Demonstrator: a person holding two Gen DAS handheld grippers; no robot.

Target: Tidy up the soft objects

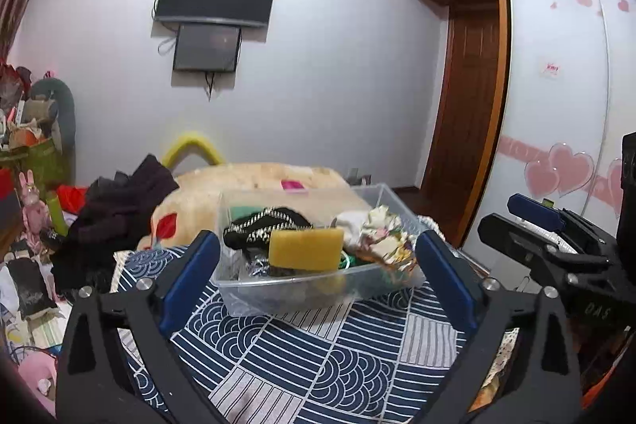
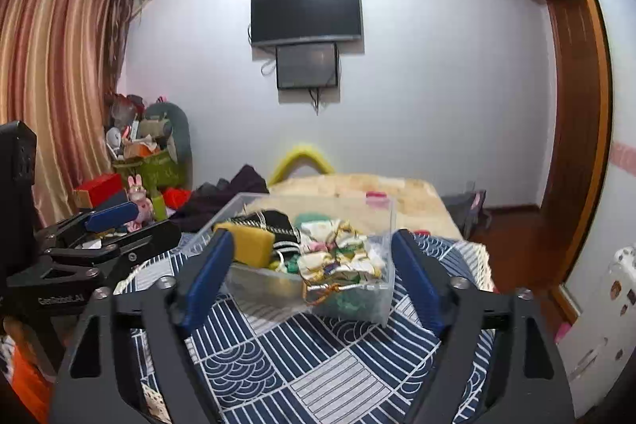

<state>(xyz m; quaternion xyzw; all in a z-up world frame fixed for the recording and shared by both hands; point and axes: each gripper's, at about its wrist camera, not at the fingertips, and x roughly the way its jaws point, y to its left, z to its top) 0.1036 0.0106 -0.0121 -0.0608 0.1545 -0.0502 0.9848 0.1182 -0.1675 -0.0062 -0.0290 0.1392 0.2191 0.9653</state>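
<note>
A clear plastic bin (image 1: 254, 299) stands on a blue-and-white patterned cloth (image 1: 302, 356). It holds a yellow sponge (image 1: 306, 249), a black-and-white knit piece (image 1: 262, 227), a crumpled floral cloth (image 1: 383, 239) and green items. My left gripper (image 1: 318, 261) is open and empty, just in front of the bin. In the right wrist view the bin (image 2: 357, 304), sponge (image 2: 252, 243) and floral cloth (image 2: 346, 259) show too. My right gripper (image 2: 314, 271) is open and empty, its fingers level with the bin's near side.
A beige blanket (image 1: 254, 177) covers the bed behind the bin. Dark clothes (image 1: 115, 213) lie at the left. Toys and boxes (image 2: 135, 169) pile by the curtain. The right gripper shows in the left wrist view (image 1: 556, 237); the left gripper shows in the right wrist view (image 2: 91, 245).
</note>
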